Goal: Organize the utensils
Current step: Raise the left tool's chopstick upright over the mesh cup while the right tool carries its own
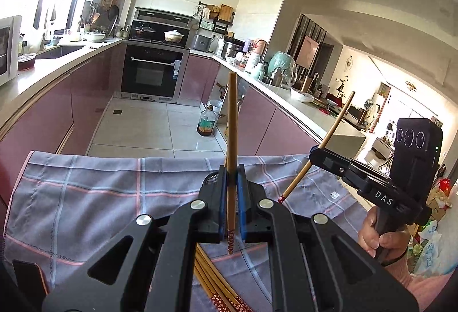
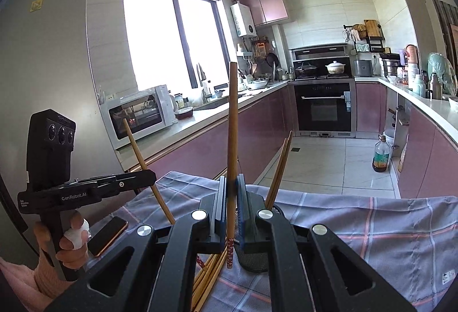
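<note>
Left claw [image 1: 232, 194], right claw [image 2: 232, 203] each grip upright chopstick; tilt seemingly slight.

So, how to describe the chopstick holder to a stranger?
Find the checked cloth in front. Beside the right gripper stands a black mesh holder. Nothing else there is a cup; chopsticks stick up from it.

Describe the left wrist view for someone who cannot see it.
A black two-finger left claw grips one brown wooden chopstick upright above a grey checked cloth. To its right, the right claw holds another chopstick tilted, and more loose chopsticks lie on the cloth.
</note>
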A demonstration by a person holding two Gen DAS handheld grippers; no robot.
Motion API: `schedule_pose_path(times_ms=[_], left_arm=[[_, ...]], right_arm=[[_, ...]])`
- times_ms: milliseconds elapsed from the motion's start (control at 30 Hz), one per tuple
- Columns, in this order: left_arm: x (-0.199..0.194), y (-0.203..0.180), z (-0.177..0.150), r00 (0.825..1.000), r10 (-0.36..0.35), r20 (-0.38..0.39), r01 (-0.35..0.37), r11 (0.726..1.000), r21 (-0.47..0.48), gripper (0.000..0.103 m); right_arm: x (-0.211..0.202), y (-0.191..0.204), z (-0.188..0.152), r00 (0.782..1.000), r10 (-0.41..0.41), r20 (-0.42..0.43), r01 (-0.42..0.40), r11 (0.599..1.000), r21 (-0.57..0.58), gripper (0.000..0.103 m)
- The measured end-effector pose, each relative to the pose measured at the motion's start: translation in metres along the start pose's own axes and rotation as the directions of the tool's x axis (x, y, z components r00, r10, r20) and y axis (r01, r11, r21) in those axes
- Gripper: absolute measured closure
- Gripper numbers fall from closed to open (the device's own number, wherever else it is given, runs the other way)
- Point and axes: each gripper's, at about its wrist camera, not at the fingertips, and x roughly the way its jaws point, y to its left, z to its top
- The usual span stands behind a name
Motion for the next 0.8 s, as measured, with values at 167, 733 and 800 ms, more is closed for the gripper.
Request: schedule_pose_path(times_ms=[167, 733, 800], left_arm=[[0.002, -0.003, 0.014, 1.0, -0.006, 0.025, 0.006, 1.0, 0.017, 0.096], [0.017, -0.016, 0.055, 0.996, 0.021, 0.092, -0.026, 0.998, 0.053, 0.096], [0.024, -0.016, 0.055, 0.996, 0.026, 0.082, -0.031, 0.998, 0.052, 0.096]], right_arm=[[0.001, -0.003, 0.008, 1.0, -0.011, 0.02, 0.011, 1.0, -0.005, 0.098], [0.024, -0.016, 0.021, 0.998, -0.05, 0.029, 0.05, 0.999, 0.01, 0.098], [0.03, -0.018, 0.019, 0.998, -0.057, 0.015, 0.056, 0.998, 0.011, 0.098]])
